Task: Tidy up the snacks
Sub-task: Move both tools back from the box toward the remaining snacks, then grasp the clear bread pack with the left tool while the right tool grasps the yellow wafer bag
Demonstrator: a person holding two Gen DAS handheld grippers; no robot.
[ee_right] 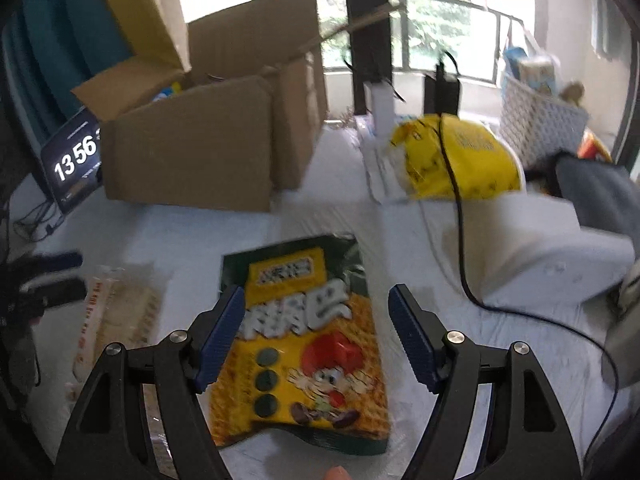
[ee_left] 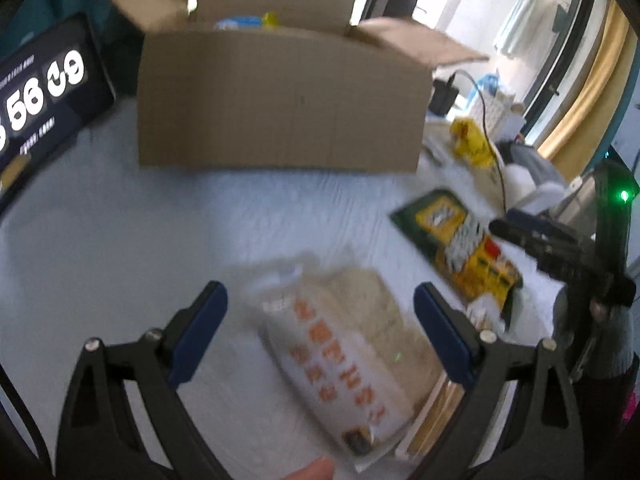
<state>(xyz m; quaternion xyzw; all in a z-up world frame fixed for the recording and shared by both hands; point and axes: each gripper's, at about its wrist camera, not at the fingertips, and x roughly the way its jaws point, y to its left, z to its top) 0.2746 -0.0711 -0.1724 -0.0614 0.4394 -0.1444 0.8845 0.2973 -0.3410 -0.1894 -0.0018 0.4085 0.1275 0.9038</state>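
A white and orange snack packet lies on the white table, between the open fingers of my left gripper, which is not closed on it. It also shows in the right wrist view. A yellow and green snack bag lies flat under my right gripper, whose blue fingers stand wide open on either side of it. The bag also shows in the left wrist view. An open cardboard box stands at the back of the table, with some items inside.
A tablet clock leans at the back left. A yellow bag, a white perforated basket, a white box and a black cable crowd the right side.
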